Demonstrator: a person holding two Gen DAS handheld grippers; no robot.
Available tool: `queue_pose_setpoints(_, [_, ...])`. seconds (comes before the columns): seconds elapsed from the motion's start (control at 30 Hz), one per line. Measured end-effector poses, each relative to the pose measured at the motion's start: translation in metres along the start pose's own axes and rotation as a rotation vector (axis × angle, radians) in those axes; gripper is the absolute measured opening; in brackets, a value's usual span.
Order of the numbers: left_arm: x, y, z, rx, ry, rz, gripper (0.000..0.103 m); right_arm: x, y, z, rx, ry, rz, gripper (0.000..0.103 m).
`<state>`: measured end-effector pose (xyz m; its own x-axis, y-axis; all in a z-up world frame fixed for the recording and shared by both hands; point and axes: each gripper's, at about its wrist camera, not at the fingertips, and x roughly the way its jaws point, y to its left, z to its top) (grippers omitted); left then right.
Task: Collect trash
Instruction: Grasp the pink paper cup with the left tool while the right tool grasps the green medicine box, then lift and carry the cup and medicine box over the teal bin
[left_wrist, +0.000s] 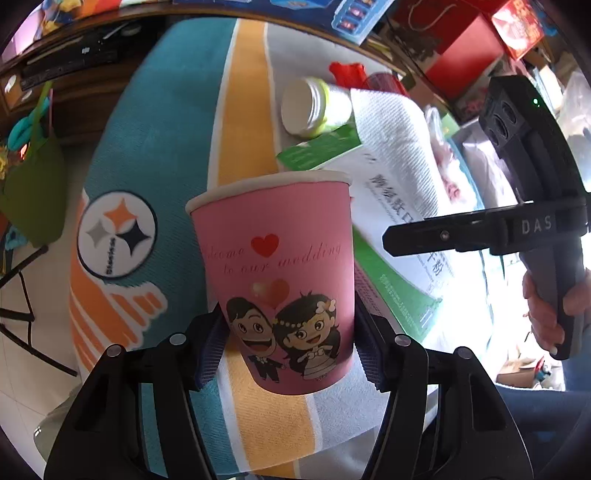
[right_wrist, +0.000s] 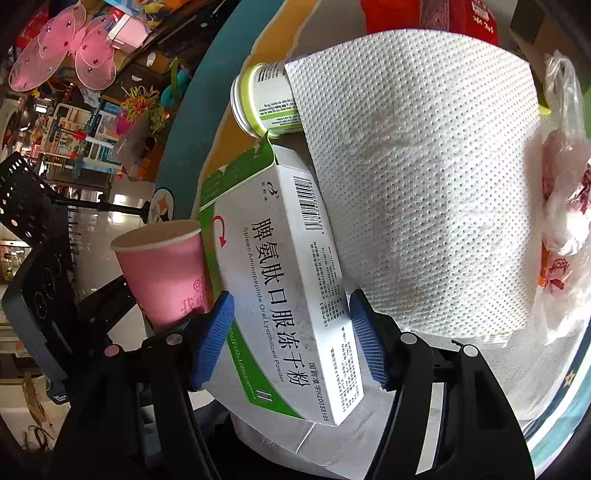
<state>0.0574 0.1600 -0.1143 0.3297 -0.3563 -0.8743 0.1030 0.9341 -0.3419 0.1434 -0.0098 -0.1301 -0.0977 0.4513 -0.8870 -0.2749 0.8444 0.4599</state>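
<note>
**Cup & medicine box in the claws**

Pill bottle (right_wrist: 264, 99) half hidden under paper towel (right_wrist: 424, 184); plastic bag (right_wrist: 565, 229) cut off at edge. Left gripper (left_wrist: 286, 339) clamps pink paper cup (left_wrist: 275, 266), "to our wedding". Right gripper (right_wrist: 291, 339) straddles medicine box (right_wrist: 284, 288), "Spleen Aminopeptide Oral Lyophilized Powder"; contact w/ pads unclear.

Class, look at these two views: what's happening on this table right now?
A person is clearing trash with a gripper in each hand. The left gripper clamps a pink paper cup. The right gripper straddles a white-and-green medicine box; whether it grips is unclear. A paper towel, a small bottle and a plastic bag remain.
</note>
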Motion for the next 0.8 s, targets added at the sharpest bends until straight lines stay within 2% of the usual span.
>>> queue_pose_setpoints(0.03, [0.000,-0.001,-0.001,0.000,-0.005,0.004,0.061,0.000,0.001,-0.002,0.002,0.001,0.019,0.056])
queue_pose_setpoints(0.07, [0.000,-0.001,0.000,-0.004,-0.006,0.006,0.061,-0.004,0.004,-0.004,-0.001,-0.001,0.038,0.049])
queue_pose_setpoints(0.17, [0.000,0.000,0.000,-0.017,-0.011,0.013,0.061,-0.019,0.013,-0.009,-0.032,-0.045,0.028,0.042])
queue_pose_setpoints(0.3, [0.000,-0.002,-0.001,-0.007,-0.015,0.021,0.060,-0.034,0.010,-0.010,-0.015,-0.059,0.094,0.042])
queue_pose_setpoints(0.4, [0.000,-0.004,-0.003,0.000,-0.020,0.038,0.060,-0.028,0.012,-0.012,-0.005,-0.021,0.165,0.041])
queue_pose_setpoints(0.43, [0.000,-0.005,-0.003,0.000,-0.021,0.039,0.060,-0.024,0.015,-0.012,-0.021,-0.017,0.145,0.039])
queue_pose_setpoints(0.47, [0.000,-0.004,-0.003,-0.001,-0.022,0.039,0.060,-0.021,0.019,-0.012,-0.031,-0.020,0.118,0.032])
queue_pose_setpoints(0.63, [-0.001,0.000,-0.002,-0.030,-0.024,0.026,0.060,-0.025,0.026,-0.009,-0.039,-0.090,0.054,0.030])
queue_pose_setpoints(0.7, [-0.004,0.001,-0.004,-0.045,-0.034,0.049,0.059,-0.035,0.027,-0.013,-0.053,-0.134,0.020,0.030])
queue_pose_setpoints(0.8, [-0.013,0.001,-0.004,-0.052,-0.055,0.054,0.059,-0.056,0.019,-0.019,-0.044,-0.185,0.035,0.030])
